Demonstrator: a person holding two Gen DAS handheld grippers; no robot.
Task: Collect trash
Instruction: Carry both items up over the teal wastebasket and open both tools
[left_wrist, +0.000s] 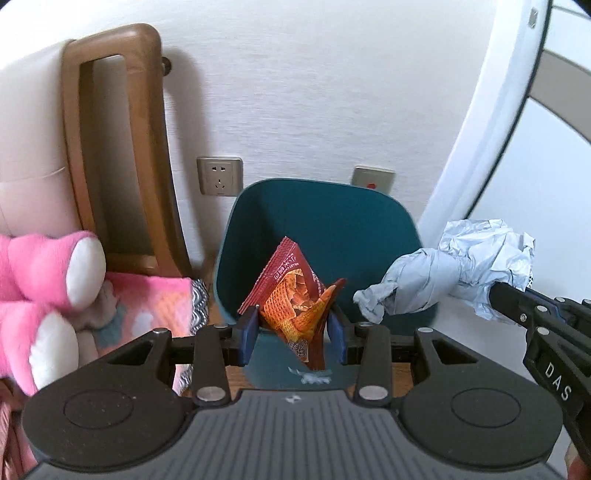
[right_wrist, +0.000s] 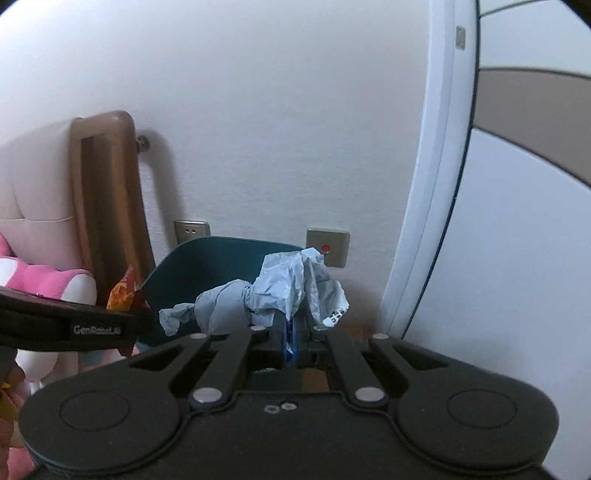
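Hanging above the teal bin (left_wrist: 332, 221), a snack wrapper (left_wrist: 295, 295) and crumpled paper (left_wrist: 454, 269)

Right tool (right_wrist: 291, 332): we see our blue pads pressed close together, pinching the crumpled grey paper (right_wrist: 280, 291)
Crumpled grey paper: we hold it in front of the teal bin (right_wrist: 207, 266), a twisted tail trailing to the left
Left tool (right_wrist: 136, 325): it enters our view from the left edge, with an orange snack wrapper (right_wrist: 123, 291) showing just above it
Wall: we see a socket (right_wrist: 192, 229) and a switch plate with a red dot (right_wrist: 327, 246) behind the bin
Left side: brown headboard frame (right_wrist: 107, 192) and a pink plush toy (right_wrist: 55, 284)
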